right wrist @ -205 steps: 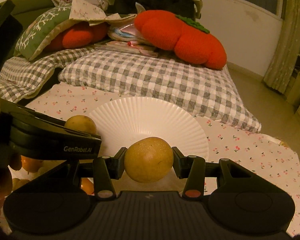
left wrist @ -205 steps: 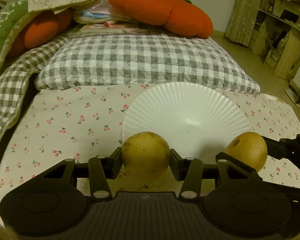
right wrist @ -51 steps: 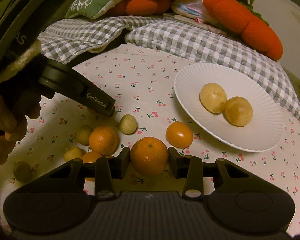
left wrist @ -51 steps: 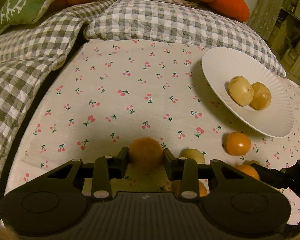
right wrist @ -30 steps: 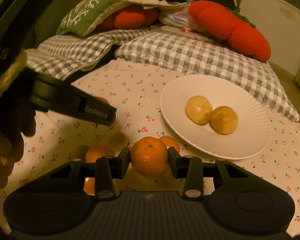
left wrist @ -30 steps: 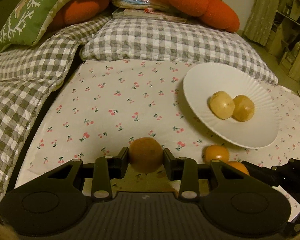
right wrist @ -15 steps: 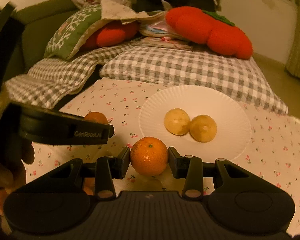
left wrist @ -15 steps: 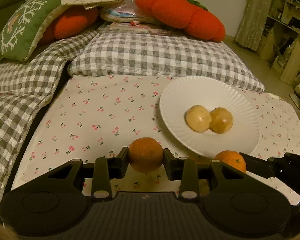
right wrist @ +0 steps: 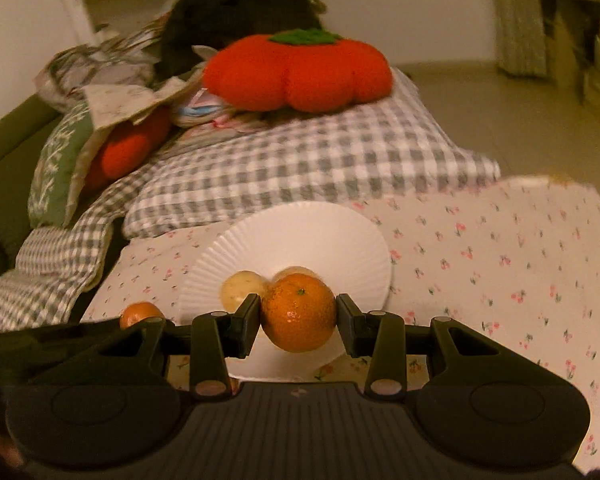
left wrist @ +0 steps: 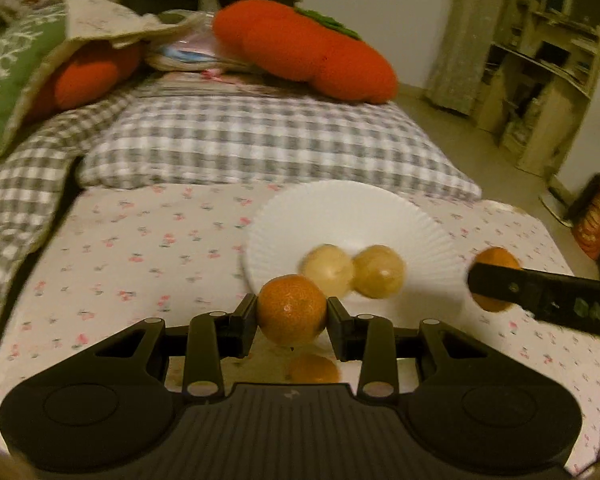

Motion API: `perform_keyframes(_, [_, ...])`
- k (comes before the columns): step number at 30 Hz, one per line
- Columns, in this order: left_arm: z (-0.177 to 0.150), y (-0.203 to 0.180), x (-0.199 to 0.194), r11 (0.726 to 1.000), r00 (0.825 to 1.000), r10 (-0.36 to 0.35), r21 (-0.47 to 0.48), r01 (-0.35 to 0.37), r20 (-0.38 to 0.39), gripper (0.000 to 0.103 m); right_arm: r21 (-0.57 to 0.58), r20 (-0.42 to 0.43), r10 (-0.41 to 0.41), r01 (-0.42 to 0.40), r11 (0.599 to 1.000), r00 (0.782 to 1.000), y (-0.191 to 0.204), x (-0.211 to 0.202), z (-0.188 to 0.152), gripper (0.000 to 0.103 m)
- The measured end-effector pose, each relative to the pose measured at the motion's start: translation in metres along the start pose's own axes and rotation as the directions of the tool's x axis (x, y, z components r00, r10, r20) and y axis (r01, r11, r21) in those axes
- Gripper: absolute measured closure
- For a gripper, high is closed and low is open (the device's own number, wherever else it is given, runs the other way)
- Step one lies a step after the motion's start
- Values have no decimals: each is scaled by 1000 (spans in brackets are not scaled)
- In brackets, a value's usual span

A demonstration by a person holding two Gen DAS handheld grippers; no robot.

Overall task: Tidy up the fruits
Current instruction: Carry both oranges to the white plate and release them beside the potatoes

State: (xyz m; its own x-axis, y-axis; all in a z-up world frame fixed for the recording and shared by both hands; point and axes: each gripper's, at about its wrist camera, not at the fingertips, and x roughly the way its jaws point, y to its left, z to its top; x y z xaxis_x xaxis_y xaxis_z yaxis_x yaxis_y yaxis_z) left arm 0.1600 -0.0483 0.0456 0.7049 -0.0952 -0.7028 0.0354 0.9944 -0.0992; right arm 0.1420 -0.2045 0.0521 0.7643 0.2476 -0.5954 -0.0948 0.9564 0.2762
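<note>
The plate looks like white paper with a matt, finely ribbed rim. The orange has a dimpled, slightly glossy skin. The sheet is soft printed cloth, the pillow checked puckered fabric, the cushion fuzzy plush. The fingers are matt black plastic.

Both grippers loaded, both pitched downward.

We find the left gripper clamped on an orange, one pad pressed to each side, the fruit seated squarely between the fingertips. We find the right gripper gripping a second orange in the same manner. In the left wrist view one right finger reaches in from the right edge, its orange partly hidden behind it. In the right wrist view the left gripper sits dark and blurred at lower left, its fruit showing just above it.
</note>
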Motion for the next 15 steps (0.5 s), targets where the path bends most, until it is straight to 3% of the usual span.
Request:
perform_keyframes(7, [2, -19, 26, 995, 997, -74, 61, 75, -13, 81, 19, -33, 7, -6, 1000, 999, -3, 20, -3, 66])
perform_keyframes(15, [-2, -35, 48, 985, 995, -100, 138, 103, -23, 81, 40, -36, -15, 16, 999, 999, -19, 35, 5, 66])
